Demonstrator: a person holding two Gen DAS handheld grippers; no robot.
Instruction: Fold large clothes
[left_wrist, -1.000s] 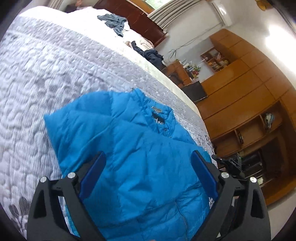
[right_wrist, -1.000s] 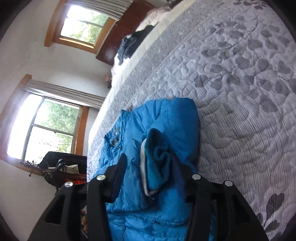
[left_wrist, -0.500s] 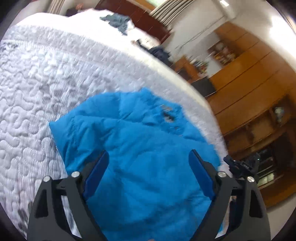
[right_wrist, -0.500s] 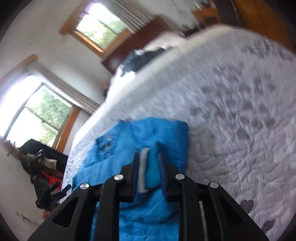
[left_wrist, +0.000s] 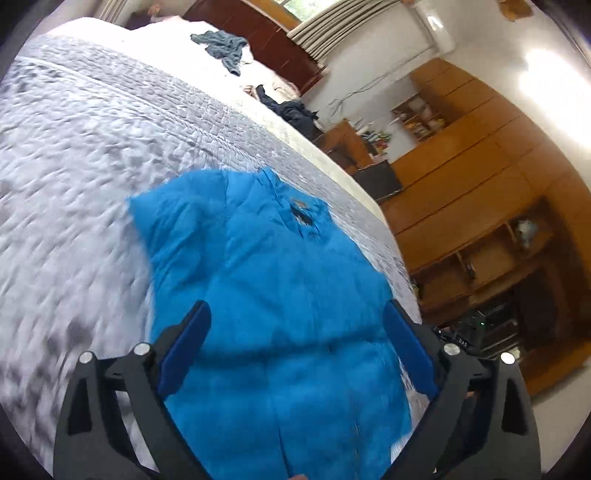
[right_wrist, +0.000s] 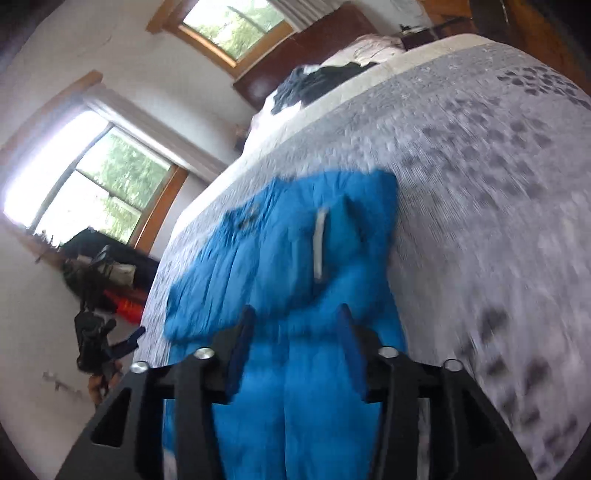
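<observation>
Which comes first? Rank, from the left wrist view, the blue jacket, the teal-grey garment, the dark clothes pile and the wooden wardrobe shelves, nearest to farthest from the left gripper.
1. Blue jacket, lying right under the left gripper on the grey quilt.
2. Dark clothes pile, at the bed's right edge.
3. Teal-grey garment, near the headboard.
Wooden wardrobe shelves: off the bed to the right; unrankable.
</observation>
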